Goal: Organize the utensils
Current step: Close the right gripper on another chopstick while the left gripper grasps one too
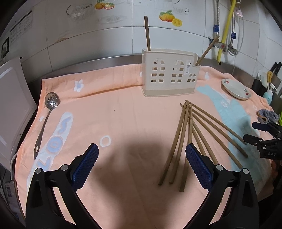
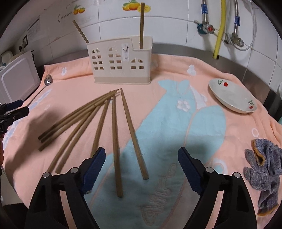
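White tiled wall (image 1: 112, 45) with fruit stickers (image 1: 168, 16), a yellow pipe (image 2: 219, 30) and a steel counter edge (image 1: 105, 60).

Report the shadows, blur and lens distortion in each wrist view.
Left wrist view: a dark shadow falls on the towel between the open left gripper fingers; fisheye bends the chopsticks. Right wrist view: the chopsticks look motion-smeared; a shadow sits under the open right gripper; corners vignette black.
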Demonstrator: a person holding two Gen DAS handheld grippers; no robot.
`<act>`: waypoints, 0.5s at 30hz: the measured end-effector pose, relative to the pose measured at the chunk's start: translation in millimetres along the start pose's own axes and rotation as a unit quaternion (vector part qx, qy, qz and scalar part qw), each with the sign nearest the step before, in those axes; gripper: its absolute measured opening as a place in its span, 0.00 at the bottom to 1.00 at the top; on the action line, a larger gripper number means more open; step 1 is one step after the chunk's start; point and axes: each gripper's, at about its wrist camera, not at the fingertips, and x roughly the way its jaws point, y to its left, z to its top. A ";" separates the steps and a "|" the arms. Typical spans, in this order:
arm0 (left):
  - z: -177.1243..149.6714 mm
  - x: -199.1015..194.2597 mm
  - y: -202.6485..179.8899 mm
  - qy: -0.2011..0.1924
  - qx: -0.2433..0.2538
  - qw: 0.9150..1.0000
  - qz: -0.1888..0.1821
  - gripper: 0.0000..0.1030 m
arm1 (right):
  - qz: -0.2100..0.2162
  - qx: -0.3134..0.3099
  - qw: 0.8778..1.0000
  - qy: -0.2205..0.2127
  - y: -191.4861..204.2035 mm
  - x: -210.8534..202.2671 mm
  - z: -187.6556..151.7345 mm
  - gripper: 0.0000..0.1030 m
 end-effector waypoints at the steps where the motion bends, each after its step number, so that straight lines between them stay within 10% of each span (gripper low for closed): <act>1: -0.6 1.4 -0.4 0.002 0.001 1.000 0.000 0.95 | 0.002 0.000 1.000 0.004 -1.2 2.6 -0.6 0.72; 15: -6.9 20.1 -2.4 0.026 0.006 1.000 -0.016 0.95 | 0.020 -0.011 0.999 0.036 -3.6 27.9 -1.2 0.34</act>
